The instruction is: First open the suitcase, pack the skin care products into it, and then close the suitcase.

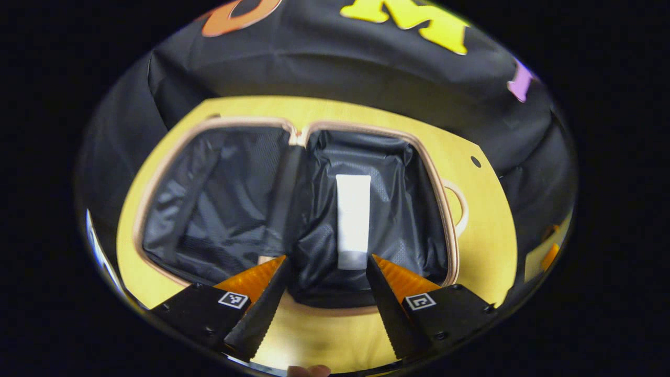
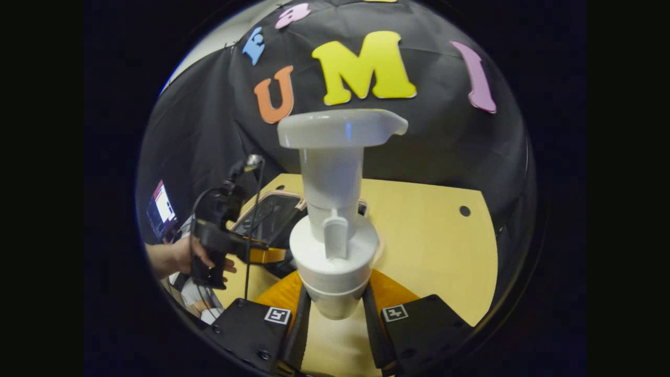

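Note:
The suitcase (image 1: 172, 157) lies open and flat on the yellow table (image 1: 487, 225), showing its dark lining. A white tube (image 1: 352, 220) rests in its right half, cap toward me. My left gripper (image 1: 327, 259) hovers open just above the near rim, its fingers on either side of the tube's cap end without touching it. In the right gripper view, my right gripper (image 2: 335, 293) is shut on a white pump bottle (image 2: 335, 209), held upright above the table. Farther left there, the left gripper (image 2: 220, 235) and the hand holding it hang over the open suitcase (image 2: 267, 209).
A round hole (image 1: 475, 161) marks the table beyond the suitcase's handle (image 1: 460, 204). The black booth wall stands close behind the table. A lit screen (image 2: 162, 207) sits at the far left in the right gripper view.

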Demonstrator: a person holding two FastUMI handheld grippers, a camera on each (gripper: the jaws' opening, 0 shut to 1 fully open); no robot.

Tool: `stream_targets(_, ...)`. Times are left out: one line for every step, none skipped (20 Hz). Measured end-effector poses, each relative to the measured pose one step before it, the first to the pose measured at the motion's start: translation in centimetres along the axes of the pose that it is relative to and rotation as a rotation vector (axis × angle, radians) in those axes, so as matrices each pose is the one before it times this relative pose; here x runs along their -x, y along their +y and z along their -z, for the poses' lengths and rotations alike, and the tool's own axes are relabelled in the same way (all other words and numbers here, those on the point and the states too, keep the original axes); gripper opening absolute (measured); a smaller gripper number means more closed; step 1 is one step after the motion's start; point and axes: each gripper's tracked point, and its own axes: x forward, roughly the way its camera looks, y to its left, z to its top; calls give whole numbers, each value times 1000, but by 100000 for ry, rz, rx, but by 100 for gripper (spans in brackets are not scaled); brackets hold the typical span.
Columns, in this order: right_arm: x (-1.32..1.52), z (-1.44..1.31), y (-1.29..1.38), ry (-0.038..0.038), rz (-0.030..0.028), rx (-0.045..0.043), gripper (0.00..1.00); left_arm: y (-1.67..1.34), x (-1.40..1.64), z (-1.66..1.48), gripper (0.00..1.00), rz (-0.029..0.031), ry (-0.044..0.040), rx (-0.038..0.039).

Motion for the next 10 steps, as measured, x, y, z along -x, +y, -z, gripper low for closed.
stream_targets(-1459,-490,1135,2103,-2846,219,46,146,1494,197,94,-1138,-4284,-1454)
stream_targets(-1778,-357,944,2453,-2313,-20,46,371,1183,257,100,-1206,-3676,-378)
stream_targets(-1691,-49,799,3171,-1591,-51,46,205,1146,302,93,-743,-3351,430)
stream_targets(-1640,217,371,3499,-1077,-668,46,78,1143,490,93,481,-2343,1462)
stream_targets(-1711,183,87,4183,-452,-1533,46,-218,1202,843,94,61,-559,2144)
stream_targets(-1729,264,248,4571,-17,-2262,46,80,826,1213,93,344,12,3096)
stream_targets(-1774,430,-229,5314,-96,-3315,46,-111,823,917,93,827,-37,3575)
stream_targets(-1363,392,-371,4756,-376,-4811,46,173,334,741,93,816,569,3934)
stream_targets(-1415,435,-472,4917,-85,-5887,45,127,674,929,93,512,863,3848)
stream_targets(-1557,453,-536,4724,980,-4671,46,357,343,836,94,-177,989,3311)
